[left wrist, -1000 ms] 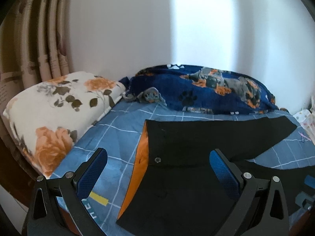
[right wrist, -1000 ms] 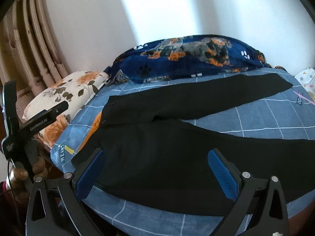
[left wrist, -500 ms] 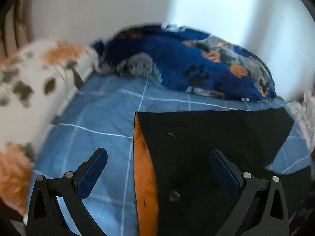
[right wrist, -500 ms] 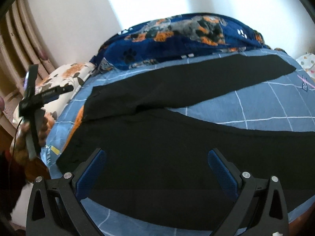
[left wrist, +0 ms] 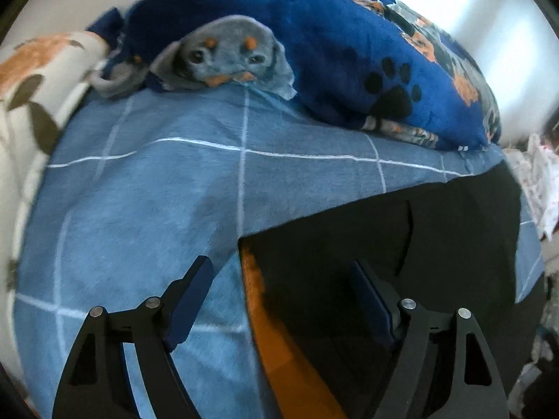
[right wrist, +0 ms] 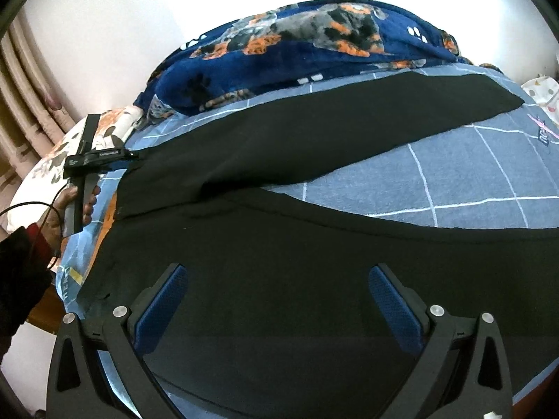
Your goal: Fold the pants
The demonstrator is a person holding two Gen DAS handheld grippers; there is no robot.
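Between closing left hand-held gripper [left wrist: 279, 296] fingers: pants [left wrist: 401, 244] waistband corner (untouched).

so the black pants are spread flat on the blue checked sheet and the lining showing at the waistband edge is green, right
Not quite: the lining at the waistband edge is orange, not green, as the left wrist view shows. The rest holds: the black pants lie spread flat on the blue checked sheet.

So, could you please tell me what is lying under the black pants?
The pants lie spread on the blue checked sheet. Their orange lining shows at the waist. Whatever else lies beneath is covered.
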